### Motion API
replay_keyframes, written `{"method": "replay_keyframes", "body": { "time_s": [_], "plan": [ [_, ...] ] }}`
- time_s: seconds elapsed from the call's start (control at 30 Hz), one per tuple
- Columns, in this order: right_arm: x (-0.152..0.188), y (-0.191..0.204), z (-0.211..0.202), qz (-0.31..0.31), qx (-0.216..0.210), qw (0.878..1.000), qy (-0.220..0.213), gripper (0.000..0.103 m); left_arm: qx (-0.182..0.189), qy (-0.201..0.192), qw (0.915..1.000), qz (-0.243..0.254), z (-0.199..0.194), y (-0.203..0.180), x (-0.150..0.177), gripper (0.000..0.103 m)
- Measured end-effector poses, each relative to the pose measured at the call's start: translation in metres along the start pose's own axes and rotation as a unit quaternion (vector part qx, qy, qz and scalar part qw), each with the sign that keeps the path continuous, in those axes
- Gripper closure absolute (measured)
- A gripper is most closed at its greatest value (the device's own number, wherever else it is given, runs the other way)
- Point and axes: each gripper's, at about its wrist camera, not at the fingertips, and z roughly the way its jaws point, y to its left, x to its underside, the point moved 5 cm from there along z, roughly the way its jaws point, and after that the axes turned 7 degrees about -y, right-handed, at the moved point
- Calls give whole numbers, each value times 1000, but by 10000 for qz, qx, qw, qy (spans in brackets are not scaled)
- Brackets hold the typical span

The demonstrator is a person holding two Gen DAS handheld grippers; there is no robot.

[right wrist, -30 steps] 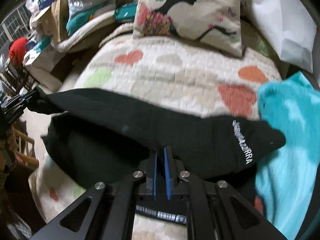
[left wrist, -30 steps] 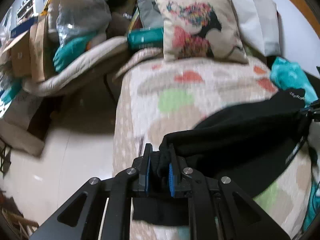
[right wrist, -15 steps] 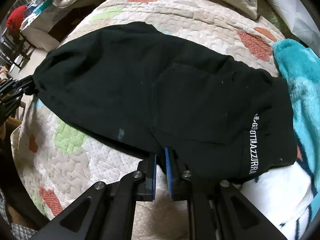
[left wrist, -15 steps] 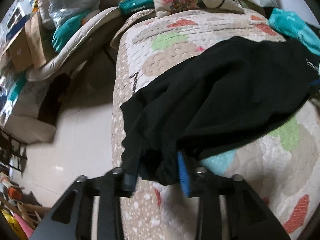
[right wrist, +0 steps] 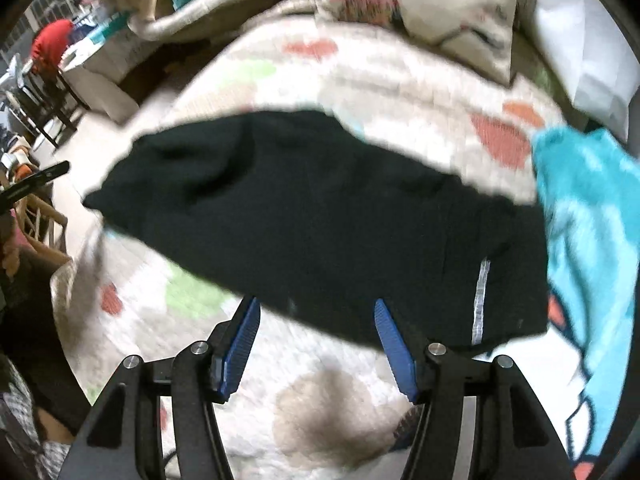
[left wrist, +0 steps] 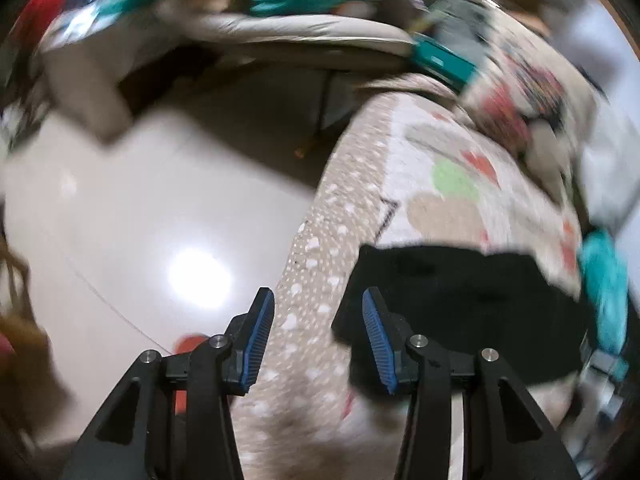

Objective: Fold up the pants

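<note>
The black pants (right wrist: 320,216) lie folded across the quilted bed (right wrist: 344,72), white lettering near their right end. In the left wrist view the pants (left wrist: 460,304) lie to the right of my fingers. My left gripper (left wrist: 318,300) is open and empty at the bed's left edge, just left of the pants. My right gripper (right wrist: 316,308) is open and empty at the pants' near edge. Both views are blurred.
A turquoise blanket (right wrist: 592,240) lies against the right end of the pants. A printed pillow (right wrist: 420,4) and a white pillow (right wrist: 580,40) sit at the head of the bed. Bare floor (left wrist: 140,220) lies left of the bed, with clutter (left wrist: 280,20) beyond.
Both grippers have opened and let go of the pants, which now lie flat on the bed. Both grippers have drawn back; the left one has swung toward the bed's edge.
</note>
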Motion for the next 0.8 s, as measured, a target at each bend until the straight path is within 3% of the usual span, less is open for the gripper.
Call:
{"method": "replay_keyframes", "body": {
  "time_s": [0.1, 0.2, 0.3, 0.5, 0.63, 0.73, 0.8],
  "plan": [
    [-30, 39, 9, -90, -383, 9990, -234, 40, 220, 57, 9991, -352, 10, -2, 2, 58],
    [-54, 85, 28, -359, -895, 9949, -300, 48, 193, 144, 9992, -331, 14, -5, 23, 58],
    [-79, 142, 55, -831, -1373, 9867, -269, 53, 392, 376, 9975, -445, 18, -7, 54, 58],
    [-122, 232, 122, -1661, -2117, 9628, 255, 53, 686, 957, 9900, -777, 43, -3, 92, 58],
    [-126, 267, 164, -2237, -2023, 9513, 638, 54, 669, 829, 9908, -835, 46, 0, 88, 58],
    [-117, 283, 181, -2642, -1971, 9398, 907, 79, 606, 912, 9912, -742, 50, -3, 91, 62],
    [-109, 287, 183, -2972, -1803, 9335, 882, 87, 593, 888, 9921, -658, 50, -6, 89, 77]
  ]
}}
